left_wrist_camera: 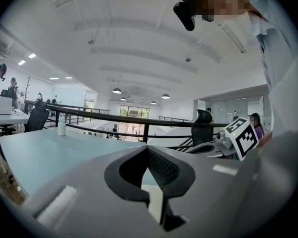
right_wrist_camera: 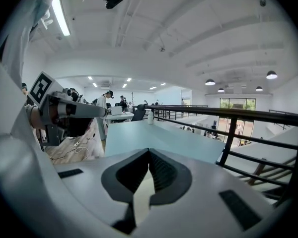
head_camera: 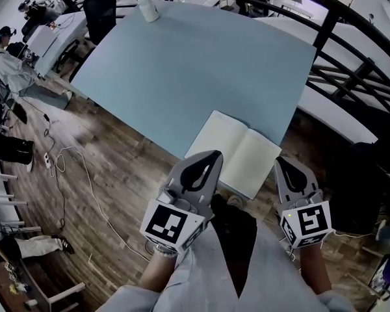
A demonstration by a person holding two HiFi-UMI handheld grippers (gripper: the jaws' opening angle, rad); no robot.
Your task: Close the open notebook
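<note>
step: reach notebook (head_camera: 238, 151) | left hand-held gripper (head_camera: 214, 155), right hand-held gripper (head_camera: 279, 163): closed, empty | tip: lift one cover's outer edge, fold across spine

A pale blue table (head_camera: 201, 64) is standing on a wooden plank floor (head_camera: 104, 174), its long top stretching away toward a black railing. Two things are resting directly on it. An open notebook (head_camera: 239, 153) is lying flat at the near corner with its blank cream pages facing up and its spine running diagonally. Its lower edge is sitting right at the table's edge. A white bottle (head_camera: 148, 8) is standing upright at the far end, well apart from the notebook.
</note>
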